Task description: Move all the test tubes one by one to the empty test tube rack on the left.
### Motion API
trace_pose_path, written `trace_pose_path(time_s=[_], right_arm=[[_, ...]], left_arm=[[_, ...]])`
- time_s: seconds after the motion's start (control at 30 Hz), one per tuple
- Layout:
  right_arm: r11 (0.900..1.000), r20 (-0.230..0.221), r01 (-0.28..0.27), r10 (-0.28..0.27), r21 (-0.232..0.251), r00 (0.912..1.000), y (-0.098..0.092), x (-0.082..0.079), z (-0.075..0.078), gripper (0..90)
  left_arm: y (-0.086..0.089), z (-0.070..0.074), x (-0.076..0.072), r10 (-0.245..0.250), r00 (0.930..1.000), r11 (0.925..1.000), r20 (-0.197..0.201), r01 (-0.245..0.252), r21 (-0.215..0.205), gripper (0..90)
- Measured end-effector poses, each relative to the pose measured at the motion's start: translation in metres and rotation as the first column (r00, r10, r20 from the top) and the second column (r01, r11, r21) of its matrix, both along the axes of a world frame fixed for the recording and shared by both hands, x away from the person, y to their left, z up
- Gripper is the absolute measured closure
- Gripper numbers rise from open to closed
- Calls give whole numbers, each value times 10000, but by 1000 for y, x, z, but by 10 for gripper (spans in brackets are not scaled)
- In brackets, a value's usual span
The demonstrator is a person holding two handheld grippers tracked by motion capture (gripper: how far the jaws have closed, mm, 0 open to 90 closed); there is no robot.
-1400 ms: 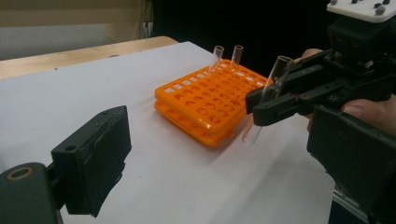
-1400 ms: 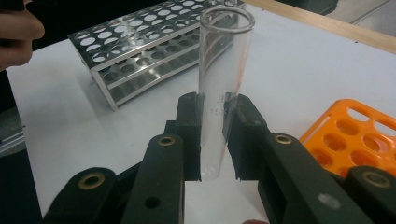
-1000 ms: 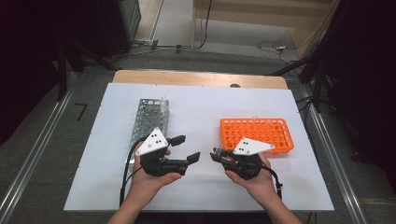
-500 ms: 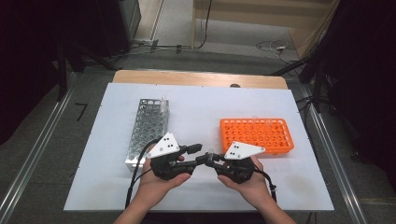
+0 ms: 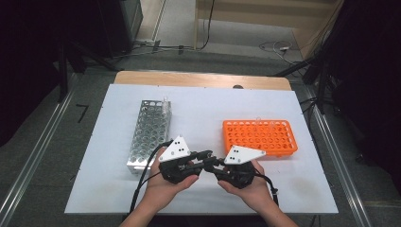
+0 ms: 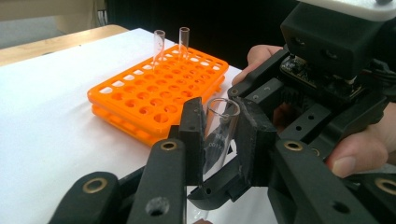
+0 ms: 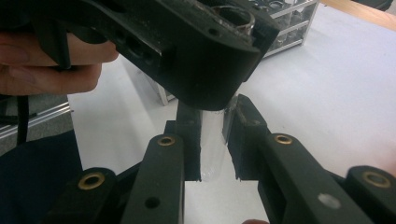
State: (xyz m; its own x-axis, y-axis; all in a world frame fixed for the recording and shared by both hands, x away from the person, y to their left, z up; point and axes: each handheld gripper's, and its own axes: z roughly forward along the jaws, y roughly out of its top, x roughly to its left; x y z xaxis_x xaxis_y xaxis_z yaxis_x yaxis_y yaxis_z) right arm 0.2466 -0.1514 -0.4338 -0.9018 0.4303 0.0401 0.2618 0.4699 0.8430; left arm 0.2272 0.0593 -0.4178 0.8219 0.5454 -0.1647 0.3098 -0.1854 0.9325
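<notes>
Now that the left hand-held gripper (image 6: 217, 140) has just been clenched on the clear glass test tube (image 6: 218, 133) already grasped by the right hand-held gripper (image 7: 212, 140), a handover is judged underway.

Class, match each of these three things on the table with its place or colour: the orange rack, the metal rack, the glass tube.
Things:
1. orange rack
2. metal rack
3. glass tube

Descriptions:
A. silver, on the table's left side
B. clear, between the claw jaws near the table's front
C. bright-coloured, on the table's right side

Pairs: 1-C, 2-A, 3-B
</notes>
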Motion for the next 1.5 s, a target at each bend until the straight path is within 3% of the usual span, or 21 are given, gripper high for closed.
trace_pose_path(time_s=[0.27,0.6,0.83,1.2,1.5], right_arm=[[9999,-164,-120,121,34,9998,0,1,-1,719],[9993,-220,-291,295,214,9993,-8,2,-2,254],[9982,-273,412,-401,433,9988,-38,10,-3,92],[9903,-387,1150,-1123,774,9929,-79,17,-1,0],[9832,-501,1689,-1657,689,9849,-110,14,-11,0]], left_arm=[[0,0,-1,131,9997,9998,203,-134,149,759],[17,9,4,586,9979,9982,280,-583,-104,760],[32,16,11,955,9947,9954,377,-952,-86,760],[59,24,27,1589,9860,9872,505,-1580,-214,760],[85,33,42,2346,9696,9721,693,-2334,-248,760]])
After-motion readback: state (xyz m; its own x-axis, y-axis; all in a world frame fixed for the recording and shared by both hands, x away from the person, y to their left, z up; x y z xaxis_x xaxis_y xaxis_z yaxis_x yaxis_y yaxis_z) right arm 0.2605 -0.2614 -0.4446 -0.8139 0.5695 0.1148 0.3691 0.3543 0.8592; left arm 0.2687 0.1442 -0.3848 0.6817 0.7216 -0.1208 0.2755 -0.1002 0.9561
